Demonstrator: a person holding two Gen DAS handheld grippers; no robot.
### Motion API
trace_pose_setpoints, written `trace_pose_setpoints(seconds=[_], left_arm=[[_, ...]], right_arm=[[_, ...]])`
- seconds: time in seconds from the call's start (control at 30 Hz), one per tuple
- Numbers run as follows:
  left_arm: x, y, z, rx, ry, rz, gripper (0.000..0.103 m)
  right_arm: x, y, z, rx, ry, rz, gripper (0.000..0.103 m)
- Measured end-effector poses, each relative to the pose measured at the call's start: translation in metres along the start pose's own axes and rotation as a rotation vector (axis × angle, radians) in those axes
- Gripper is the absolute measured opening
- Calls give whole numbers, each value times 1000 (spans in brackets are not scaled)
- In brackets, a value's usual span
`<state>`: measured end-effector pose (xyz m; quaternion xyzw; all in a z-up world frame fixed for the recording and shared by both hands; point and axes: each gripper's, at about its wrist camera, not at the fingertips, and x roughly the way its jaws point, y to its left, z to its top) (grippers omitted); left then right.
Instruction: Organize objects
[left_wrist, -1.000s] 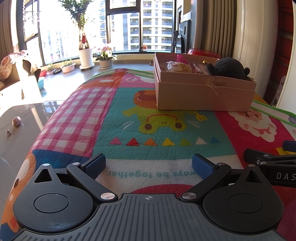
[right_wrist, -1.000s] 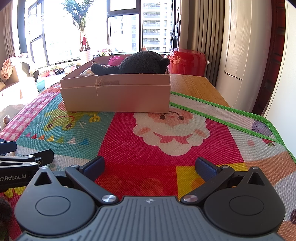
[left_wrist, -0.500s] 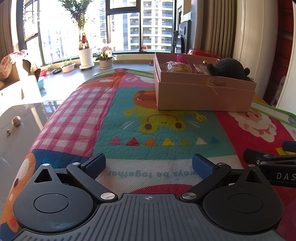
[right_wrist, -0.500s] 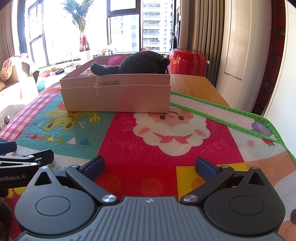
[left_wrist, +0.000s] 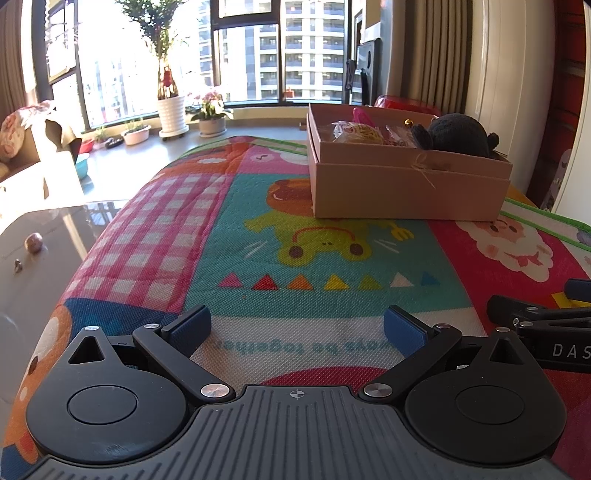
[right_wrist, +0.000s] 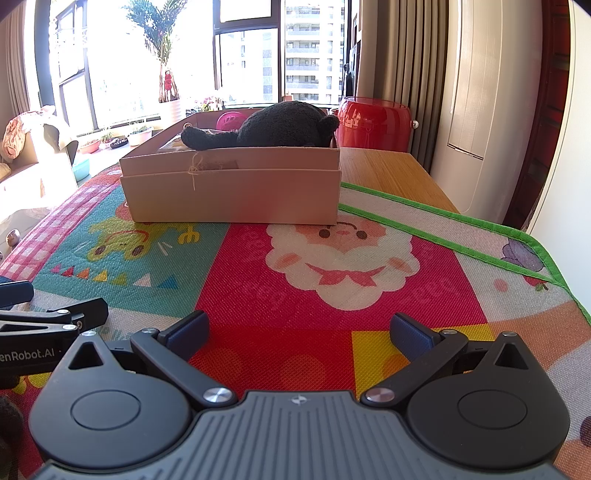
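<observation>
Currently | left tool (left_wrist: 297, 328) and right tool (right_wrist: 299, 332) resting spread wide, gripping nothing | tan cardboard box (right_wrist: 231, 186) sitting at 12 o'clock on colourful cartoon play mat (right_wrist: 332, 295), holding black plush toy (right_wrist: 280, 125) | risk: plush is bulging above rim, possibly tumbling out if nudged

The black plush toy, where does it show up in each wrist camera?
Left wrist: black plush toy upper right, at the right end of the cardboard box.
Right wrist: the toy upper centre, lying along the box's near wall.
Shared landmark: the twine bow on the box front.
</observation>
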<state>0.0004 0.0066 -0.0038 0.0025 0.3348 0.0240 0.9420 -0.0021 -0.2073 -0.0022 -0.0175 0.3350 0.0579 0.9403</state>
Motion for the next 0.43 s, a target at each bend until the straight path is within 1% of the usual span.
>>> trace_pose_setpoints(seconds=[0.43], left_arm=[[0,0,0,-1,0,-1,102]], right_arm=[[0,0,0,0,0,0,103]])
